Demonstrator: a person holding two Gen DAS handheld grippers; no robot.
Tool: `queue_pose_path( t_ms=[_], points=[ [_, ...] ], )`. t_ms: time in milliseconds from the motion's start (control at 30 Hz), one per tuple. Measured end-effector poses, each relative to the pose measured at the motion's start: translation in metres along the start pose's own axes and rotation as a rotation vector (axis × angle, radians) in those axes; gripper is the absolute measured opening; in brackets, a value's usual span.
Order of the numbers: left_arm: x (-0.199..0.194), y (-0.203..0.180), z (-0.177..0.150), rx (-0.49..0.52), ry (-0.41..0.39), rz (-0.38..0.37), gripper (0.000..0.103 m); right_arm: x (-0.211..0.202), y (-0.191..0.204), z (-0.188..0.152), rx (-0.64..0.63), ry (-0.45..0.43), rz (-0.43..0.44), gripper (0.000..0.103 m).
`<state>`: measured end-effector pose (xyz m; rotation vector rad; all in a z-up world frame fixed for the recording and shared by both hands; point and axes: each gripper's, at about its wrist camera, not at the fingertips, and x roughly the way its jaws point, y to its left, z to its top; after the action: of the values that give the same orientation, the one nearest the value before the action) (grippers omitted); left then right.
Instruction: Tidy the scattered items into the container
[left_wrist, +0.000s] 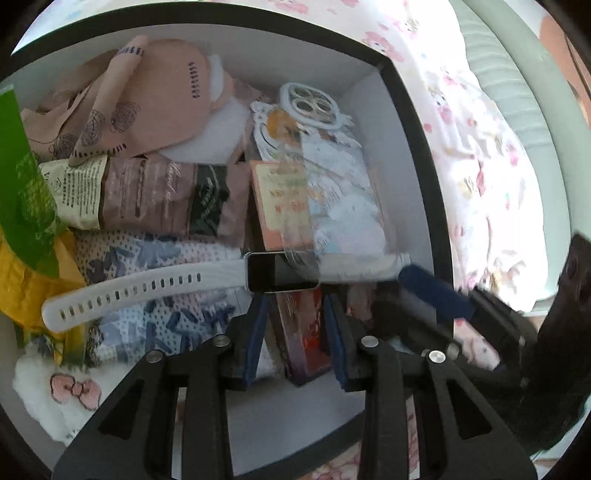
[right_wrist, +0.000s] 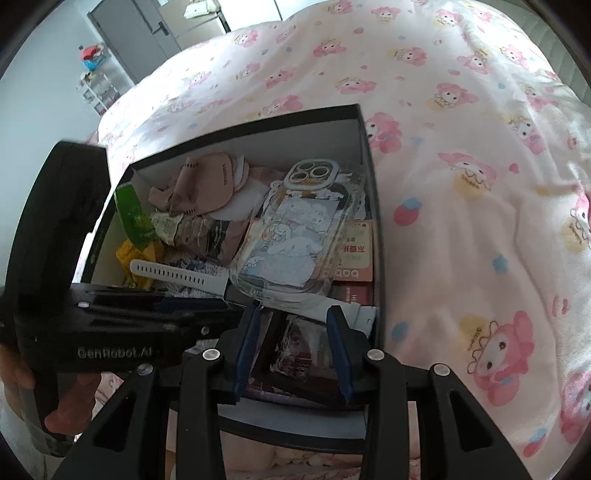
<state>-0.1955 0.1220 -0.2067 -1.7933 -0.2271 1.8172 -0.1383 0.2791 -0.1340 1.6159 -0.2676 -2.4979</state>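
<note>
Roughly, going left to right across the left wrist view:
- Green glossy packet (left_wrist: 22, 184), one, flat, upright against the wall at 9 o'clock.
- Yellow crinkled packet (left_wrist: 26, 280), one, just below it.
- White fluffy cloth (left_wrist: 48, 391) with a pink bow, one, at 7 o'clock.
- Beige knit socks (left_wrist: 155, 96), soft and bunched at 11 o'clock; can't get a count.
- Brown foil sachet (left_wrist: 147, 195), one, lying flat under the socks.
- Mesh fabric (left_wrist: 122, 254), perforated, blue-grey print, one piece.
- Watch (left_wrist: 280, 273): one, inside the box, glossy black rectangular face, white rubber strap with a row of slots running toward 9 o'clock.
- Left gripper (left_wrist: 293, 301): two blue pads apart, watch face right at the tips; can't tell if they pinch it.
- Orange card box (left_wrist: 277, 199), one, and a dark box (left_wrist: 306, 332), one, side by side.
- Phone case (right_wrist: 291, 236): one, clear soft plastic, cartoon print, three lens rings, lying over the boxes at 12 o'clock.
- Right gripper (right_wrist: 293, 308): two blue pads apart, case's lower edge at the tips; contact unclear.
- Box (left_wrist: 424, 147): one, rectangular, black rim, white walls, on a pink cartoon-print bedsheet (right_wrist: 461, 184).
</note>
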Motion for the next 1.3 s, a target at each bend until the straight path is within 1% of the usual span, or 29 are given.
queue_pose_path(
  t_ms=[133, 167, 233, 333, 367, 433, 533, 567, 600, 633, 700, 767, 833, 900, 1033, 1100, 1167, 1233, 1267, 1300],
  points=[
    [0.003, -0.002, 0.004, -0.019, 0.035, -0.023, 0.030, 0.007, 0.006, 0.003, -0.027, 0.018, -0.017, 0.034],
    [-0.001, -0.004, 0.001, -0.007, 0.022, -0.024, 0.030, 0.008, 0.006, 0.005, -0.024, 0.018, -0.012, 0.034],
    [-0.009, -0.005, -0.005, 0.004, 0.015, -0.056, 0.030, 0.008, 0.007, 0.008, -0.028, 0.012, -0.036, 0.035],
    [-0.020, 0.002, -0.010, -0.013, -0.025, -0.029, 0.030, 0.008, 0.007, 0.008, -0.033, 0.008, -0.033, 0.035],
    [-0.020, 0.006, -0.009, -0.028, -0.022, -0.015, 0.030, 0.009, 0.006, 0.009, -0.033, 0.006, -0.035, 0.035],
    [-0.019, 0.010, -0.009, -0.048, -0.007, -0.034, 0.030, 0.011, 0.007, 0.012, -0.029, 0.000, -0.035, 0.035],
    [-0.024, 0.011, -0.015, -0.058, -0.018, -0.080, 0.030, 0.014, 0.005, 0.015, -0.025, -0.005, -0.050, 0.035],
    [-0.030, 0.011, -0.018, -0.054, -0.031, -0.124, 0.030, 0.013, 0.004, 0.014, -0.020, -0.009, -0.042, 0.035],
    [-0.034, 0.011, -0.020, -0.056, -0.040, -0.138, 0.030, 0.011, 0.002, 0.012, -0.010, -0.014, -0.022, 0.035],
    [-0.039, 0.011, -0.022, -0.061, -0.057, -0.136, 0.030, 0.007, -0.001, 0.010, 0.007, -0.020, -0.002, 0.035],
    [-0.044, 0.009, -0.023, -0.061, -0.097, -0.102, 0.030, -0.001, -0.006, 0.007, 0.028, -0.061, -0.002, 0.035],
    [-0.039, 0.006, -0.021, -0.069, -0.096, -0.072, 0.030, -0.003, -0.007, 0.009, 0.042, -0.088, -0.005, 0.035],
    [-0.031, 0.002, -0.020, -0.076, -0.082, -0.036, 0.030, 0.006, -0.007, 0.012, 0.043, -0.057, -0.043, 0.035],
    [-0.026, -0.003, -0.023, -0.077, -0.075, -0.035, 0.030, 0.014, -0.003, 0.010, 0.030, -0.027, -0.060, 0.035],
    [-0.028, -0.010, -0.028, -0.058, -0.088, -0.021, 0.030, 0.019, 0.004, 0.007, -0.007, -0.023, -0.108, 0.036],
    [-0.037, -0.014, -0.035, -0.033, -0.128, 0.014, 0.031, 0.019, 0.003, 0.007, -0.004, -0.028, -0.106, 0.035],
    [-0.051, -0.021, -0.044, 0.000, -0.200, 0.084, 0.036, 0.014, 0.001, 0.006, 0.015, -0.047, -0.108, 0.036],
    [-0.072, -0.030, -0.054, 0.030, -0.290, 0.155, 0.046, 0.005, 0.003, 0.008, 0.006, -0.086, -0.150, 0.037],
    [-0.087, -0.037, -0.062, 0.051, -0.356, 0.189, 0.049, 0.000, 0.006, 0.009, 0.001, -0.108, -0.175, 0.039],
    [-0.098, -0.041, -0.068, 0.063, -0.396, 0.204, 0.059, -0.007, 0.008, 0.010, 0.001, -0.132, -0.196, 0.041]
  ],
)
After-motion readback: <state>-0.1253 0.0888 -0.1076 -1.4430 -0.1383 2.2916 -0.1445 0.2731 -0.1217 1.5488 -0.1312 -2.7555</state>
